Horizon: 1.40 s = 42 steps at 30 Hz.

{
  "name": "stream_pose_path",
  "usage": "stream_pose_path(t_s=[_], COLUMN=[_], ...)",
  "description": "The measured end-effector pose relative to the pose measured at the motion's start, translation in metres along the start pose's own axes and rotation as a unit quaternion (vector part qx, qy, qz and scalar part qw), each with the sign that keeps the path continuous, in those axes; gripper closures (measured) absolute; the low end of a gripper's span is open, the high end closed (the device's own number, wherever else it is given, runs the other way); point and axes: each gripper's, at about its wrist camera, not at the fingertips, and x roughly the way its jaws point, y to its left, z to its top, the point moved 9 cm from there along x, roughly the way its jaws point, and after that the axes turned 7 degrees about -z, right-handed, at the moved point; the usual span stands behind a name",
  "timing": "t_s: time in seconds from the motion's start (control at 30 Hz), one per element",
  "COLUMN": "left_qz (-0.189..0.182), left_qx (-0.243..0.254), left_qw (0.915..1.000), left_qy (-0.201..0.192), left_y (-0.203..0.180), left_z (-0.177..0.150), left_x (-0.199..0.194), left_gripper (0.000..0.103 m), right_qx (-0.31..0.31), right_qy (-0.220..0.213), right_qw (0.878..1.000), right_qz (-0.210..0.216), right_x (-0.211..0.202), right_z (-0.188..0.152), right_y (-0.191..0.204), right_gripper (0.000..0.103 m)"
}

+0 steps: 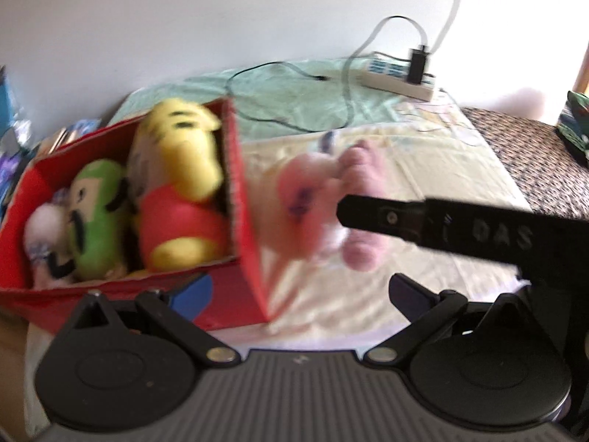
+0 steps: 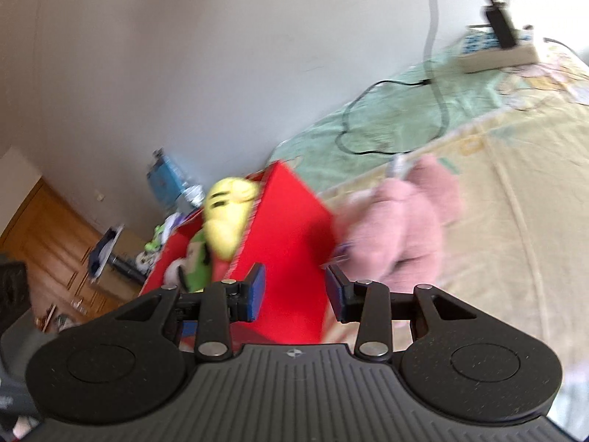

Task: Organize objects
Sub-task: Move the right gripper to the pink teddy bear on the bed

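lying beside red box (image 2: 291, 243), pink plush (image 2: 401, 228) just beyond spread, empty right fingers (image 2: 257, 287); left fingers (image 1: 408, 291) spread.

Pink plush toy (image 1: 324, 206) motion-blurred

Box interior: red box (image 1: 241, 199) packed; yellow plush (image 1: 180, 180), green plush (image 1: 96, 221) and a white toy (image 1: 40, 228) fill it, no open gap visible.
Box right wall: upright, stands between the interior and the pink plush (image 1: 324, 213), which lies just beside or against it; blur hides contact.
Right gripper (image 2: 294, 291): jaws apart, box wall directly ahead.
Left gripper (image 1: 300, 291): jaws wide; the right gripper's black body crosses its forward view.
Bed (image 1: 423, 191): open sheet right of the pink plush.
Far end: cables (image 1: 294, 118) and power strip (image 1: 399, 81) on the sheet.
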Motion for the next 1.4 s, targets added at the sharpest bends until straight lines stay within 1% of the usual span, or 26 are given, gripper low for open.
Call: stream_pose_path(t_s=[0.17, 0.27, 0.33, 0.37, 0.43, 0.47, 0.53, 0.67, 0.73, 0.8, 0.9, 1.1, 1.2, 1.3, 1.4], left_qz=[-0.022, -0.029, -0.029, -0.023, -0.012, -0.012, -0.020, -0.024, -0.032, -0.041, -0.056, -0.092, -0.113, -0.140, -0.161], left_qx=[0.016, 0.018, 0.019, 0.018, 0.014, 0.008, -0.004, -0.001, 0.003, 0.008, 0.015, 0.030, 0.027, 0.015, 0.007], left_qw=[0.9996, 0.9994, 0.9994, 0.9995, 0.9998, 0.9998, 0.9996, 0.9995, 0.9993, 0.9990, 0.9982, 0.9951, 0.9930, 0.9896, 0.9862], left_qy=[0.003, 0.007, 0.010, 0.010, 0.013, 0.017, 0.021, 0.019, 0.017, 0.015, 0.016, 0.019, 0.022, 0.030, 0.036], left_y=[-0.020, -0.027, -0.029, -0.028, -0.022, -0.019, -0.016, -0.022, -0.027, -0.033, -0.044, -0.073, -0.085, -0.092, -0.098], left_z=[-0.002, -0.003, -0.003, -0.003, -0.004, -0.005, -0.006, -0.005, -0.003, -0.001, 0.003, 0.012, 0.017, 0.022, 0.025], left_x=[0.011, 0.016, 0.018, 0.019, 0.020, 0.021, 0.022, 0.023, 0.025, 0.027, 0.034, 0.049, 0.058, 0.069, 0.081], left_gripper=[0.001, 0.001, 0.002, 0.004, 0.004, 0.004, 0.003, 0.003, 0.003, 0.003, 0.003, 0.003, 0.003, 0.003, 0.004], right_qx=[0.033, 0.016, 0.003, -0.001, -0.004, -0.001, 0.010, 0.021, 0.029, 0.034, 0.047, 0.050, 0.058, 0.075, 0.099], right_qy=[-0.014, -0.021, -0.020, -0.015, 0.000, 0.008, 0.023, 0.034, 0.036, 0.037, 0.039, 0.028, 0.024, 0.018, 0.019], right_qw=[0.999, 0.999, 0.998, 0.998, 0.998, 0.998, 0.998, 0.998, 0.998, 0.997, 0.996, 0.994, 0.992, 0.991, 0.991], right_qz=[-0.025, -0.048, -0.054, -0.054, -0.059, -0.063, -0.053, -0.048, -0.049, -0.058, -0.058, -0.091, -0.106, -0.108, -0.088], right_x=[-0.006, 0.000, 0.007, 0.013, 0.023, 0.027, 0.034, 0.033, 0.029, 0.024, 0.015, 0.002, -0.005, -0.010, -0.011], right_z=[0.010, 0.018, 0.022, 0.022, 0.020, 0.018, 0.014, 0.008, 0.006, 0.004, 0.003, 0.004, 0.005, 0.009, 0.013], right_y=[-0.026, -0.031, -0.031, -0.032, -0.034, -0.037, -0.041, -0.048, -0.055, -0.066, -0.079, -0.105, -0.120, -0.133, -0.138], right_gripper=[0.061, 0.061, 0.061, 0.061, 0.061, 0.060, 0.060, 0.060, 0.060, 0.060, 0.060, 0.059, 0.059, 0.060, 0.060])
